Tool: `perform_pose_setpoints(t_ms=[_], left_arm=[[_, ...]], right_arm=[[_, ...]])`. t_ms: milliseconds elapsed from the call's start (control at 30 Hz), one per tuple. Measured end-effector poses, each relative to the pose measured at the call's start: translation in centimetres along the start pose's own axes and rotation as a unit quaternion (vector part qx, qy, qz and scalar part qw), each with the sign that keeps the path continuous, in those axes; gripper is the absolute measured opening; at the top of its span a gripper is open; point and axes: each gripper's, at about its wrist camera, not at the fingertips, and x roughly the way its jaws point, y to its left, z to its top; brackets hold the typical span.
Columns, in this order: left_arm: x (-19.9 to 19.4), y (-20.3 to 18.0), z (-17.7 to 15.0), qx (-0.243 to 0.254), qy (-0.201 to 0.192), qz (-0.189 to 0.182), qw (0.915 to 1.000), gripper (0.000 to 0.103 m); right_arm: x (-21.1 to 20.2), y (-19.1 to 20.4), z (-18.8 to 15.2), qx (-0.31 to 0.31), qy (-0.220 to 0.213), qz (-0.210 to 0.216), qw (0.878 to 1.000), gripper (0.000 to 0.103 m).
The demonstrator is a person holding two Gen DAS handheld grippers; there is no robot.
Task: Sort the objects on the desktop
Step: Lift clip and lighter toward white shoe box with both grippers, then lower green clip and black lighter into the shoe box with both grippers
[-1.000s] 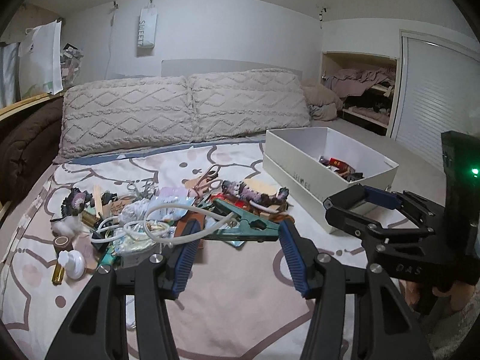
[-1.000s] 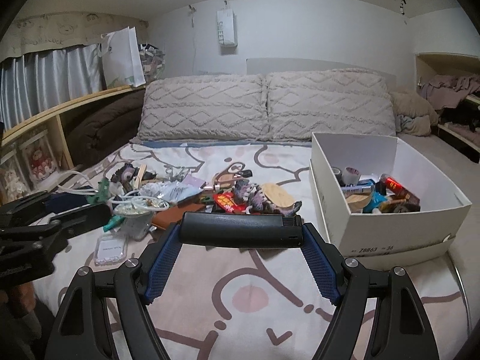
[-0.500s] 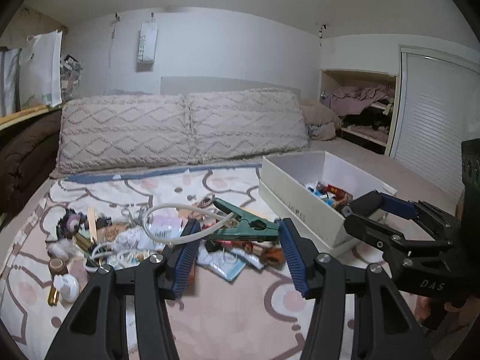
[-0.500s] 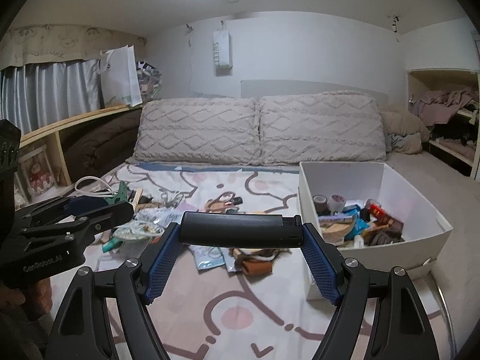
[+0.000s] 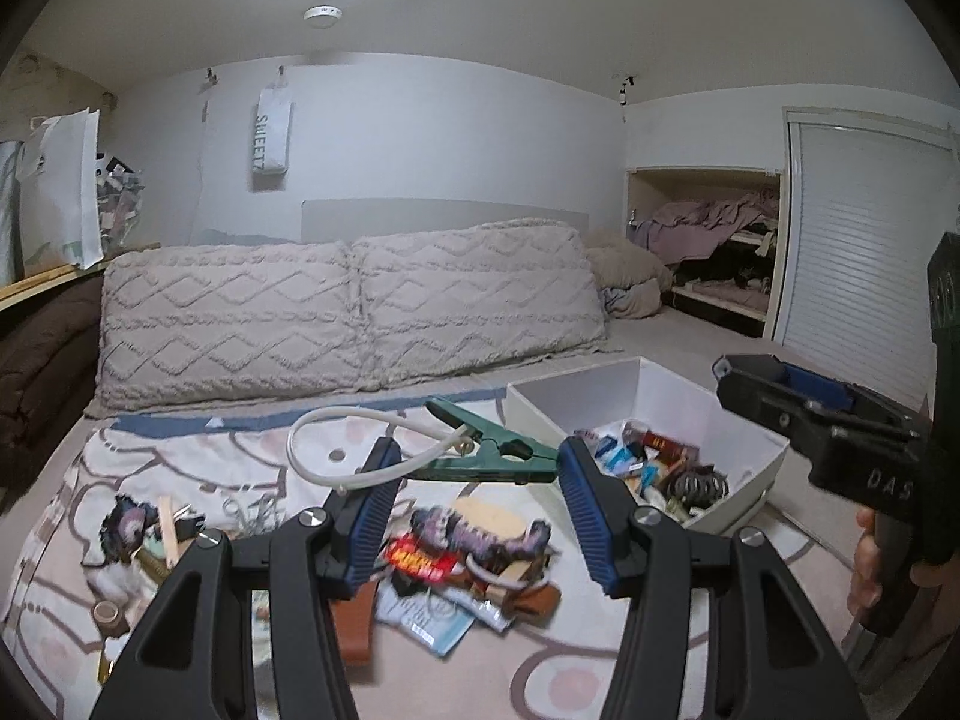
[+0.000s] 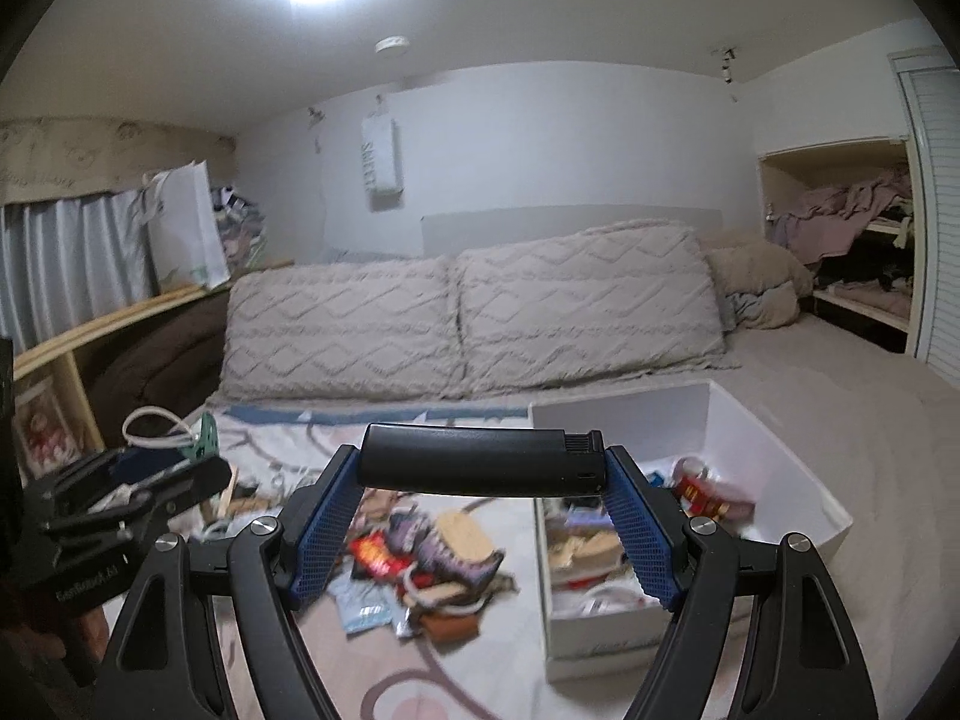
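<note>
Closest to you, your left tongs [image 5: 474, 483] clench a green plastic spring clamp [image 5: 489, 459] with a loop of white cord [image 5: 360, 420] tied to it; the clamp lies crosswise between the blue pads, clear of the bed. Your right tongs [image 6: 480, 501] grasp a black plastic lighter [image 6: 480, 461] end to end, also in the air. So you have two tongs and two objects, one in each.

The step in hand looks like the carry: both items are up off the patterned bedspread [image 5: 420, 672] and need to reach the white cardboard box [image 5: 654, 387], which sits on the bed to your right. For the next move, bring each pair of tongs over the box's open top before you loosen them, and mind the trailing cord so it does not drag across the loose pile.

Just below the tongs lies that one pile of unsorted clutter [image 6: 420, 564]: a red packet, a purple fuzzy item, a wooden disc, a brown piece and printed sachets, too blurred to count exactly. The box already holds several small things, also too jumbled to number.

Beyond, two beige textured pillows [image 5: 348, 312] lean against the headboard.
</note>
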Motion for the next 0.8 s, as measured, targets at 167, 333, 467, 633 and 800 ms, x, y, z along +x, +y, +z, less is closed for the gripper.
perform_pose_setpoints(t_ms=[167,333,467,633,800], left_arm=[[1.9,-0.6,1.4,-0.004,-0.007,-0.011,0.9999,0.054],[3.8,-0.6,2.2,-0.017,-0.010,-0.021,0.9996,0.054],[5.8,-1.1,2.8,-0.014,0.005,-0.027,0.9995,0.054],[8.4,-2.8,3.5,-0.009,0.024,-0.041,0.9988,0.054],[10.7,-4.8,3.8,-0.005,0.038,-0.063,0.9973,0.054]], right_arm=[[1.3,-1.9,2.2,0.038,-0.014,-0.003,0.999,0.080],[3.0,-4.6,3.5,0.074,-0.018,-0.019,0.997,0.080],[4.9,-7.3,3.7,0.091,-0.008,-0.045,0.995,0.080],[7.7,-10.9,3.1,0.127,0.018,-0.070,0.989,0.080],[10.7,-13.4,2.8,0.142,0.050,-0.093,0.984,0.080]])
